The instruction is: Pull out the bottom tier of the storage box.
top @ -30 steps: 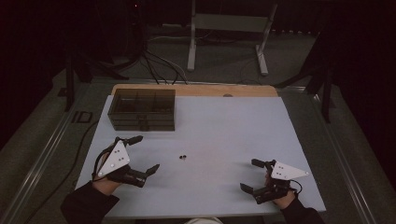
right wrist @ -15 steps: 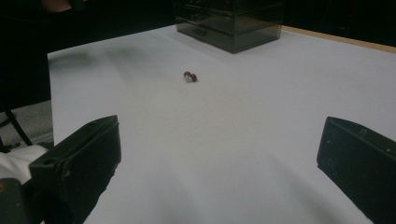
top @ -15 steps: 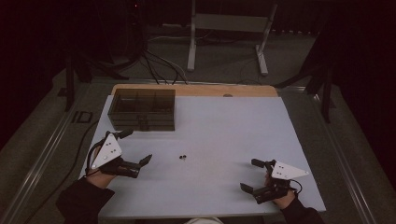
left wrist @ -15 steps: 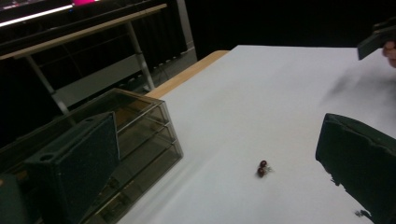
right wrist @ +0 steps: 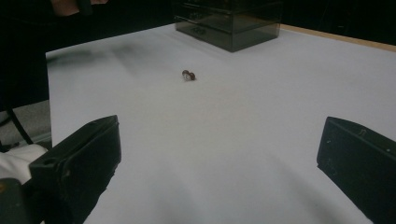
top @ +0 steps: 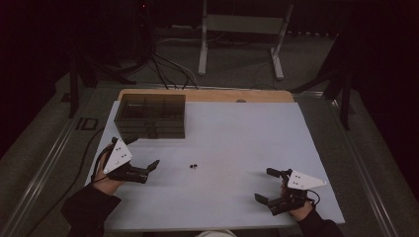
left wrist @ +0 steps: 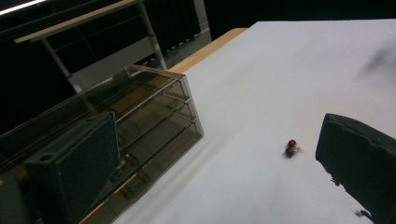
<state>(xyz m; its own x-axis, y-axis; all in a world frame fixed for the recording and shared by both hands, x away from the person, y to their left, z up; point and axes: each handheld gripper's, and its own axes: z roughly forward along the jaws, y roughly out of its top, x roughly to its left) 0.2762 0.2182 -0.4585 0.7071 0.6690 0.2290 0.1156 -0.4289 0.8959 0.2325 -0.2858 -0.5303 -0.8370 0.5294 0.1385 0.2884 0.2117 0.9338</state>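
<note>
While the right tongs (top: 271, 186) rest wide apart at the near right of the tabletop (top: 237, 133), the left tongs (top: 143, 159) have swung from the near edge toward the two small dark red beads (top: 193, 166) lying mid-tabletop, with their jaws spread too. That turn suggests the left hand is lining up a pickup, probably to carry the beads to the clear drawer box (top: 151, 115) behind.

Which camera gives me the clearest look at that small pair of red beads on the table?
The left gripper view: the red beads sit closest there, two dark red balls touching, between the fingers. The right gripper view shows them farther off and smaller. In the high view they are just a dark speck on the white table.
</note>
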